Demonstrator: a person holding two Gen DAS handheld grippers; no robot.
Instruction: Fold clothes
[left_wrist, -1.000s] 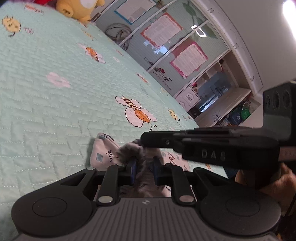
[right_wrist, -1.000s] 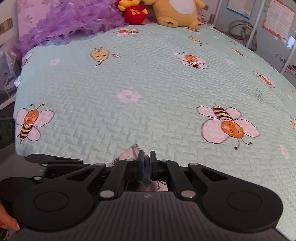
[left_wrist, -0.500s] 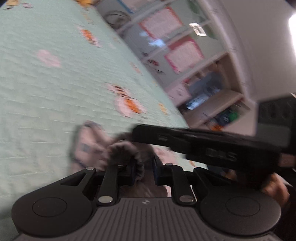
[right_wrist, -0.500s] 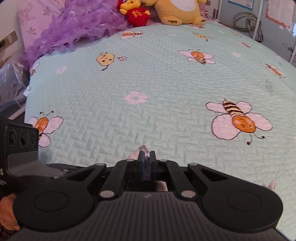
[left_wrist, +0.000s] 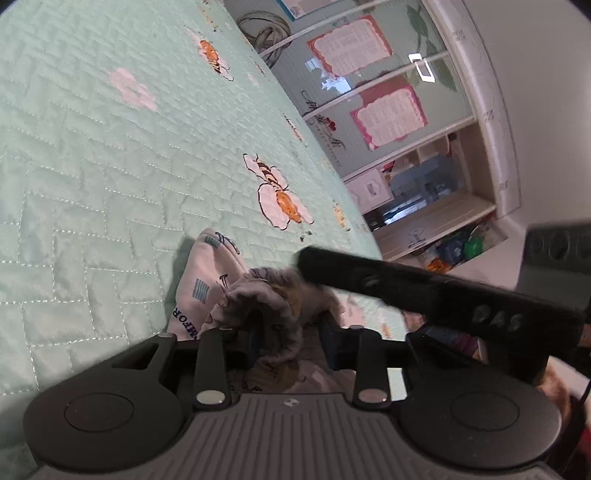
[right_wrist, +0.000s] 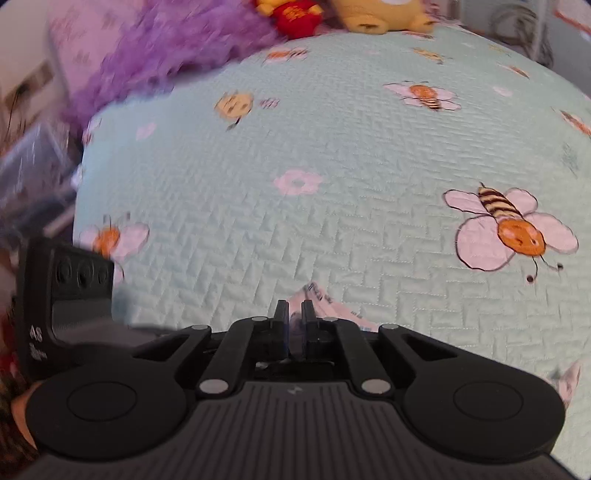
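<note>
left claw (left_wrist: 291, 339) opening, cuff between; right claw (right_wrist: 294, 317) opening, apparently around cloth (right_wrist: 317, 295)

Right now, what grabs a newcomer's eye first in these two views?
The mint quilted bedspread with big cartoon bees fills both views. At its near edge lies a small pale printed garment, its grey cuff bunched between the fingers of the left tool, whose jaws are opening. At the bed's far end sit a purple ruffled pillow and a yellow plush toy.
</note>
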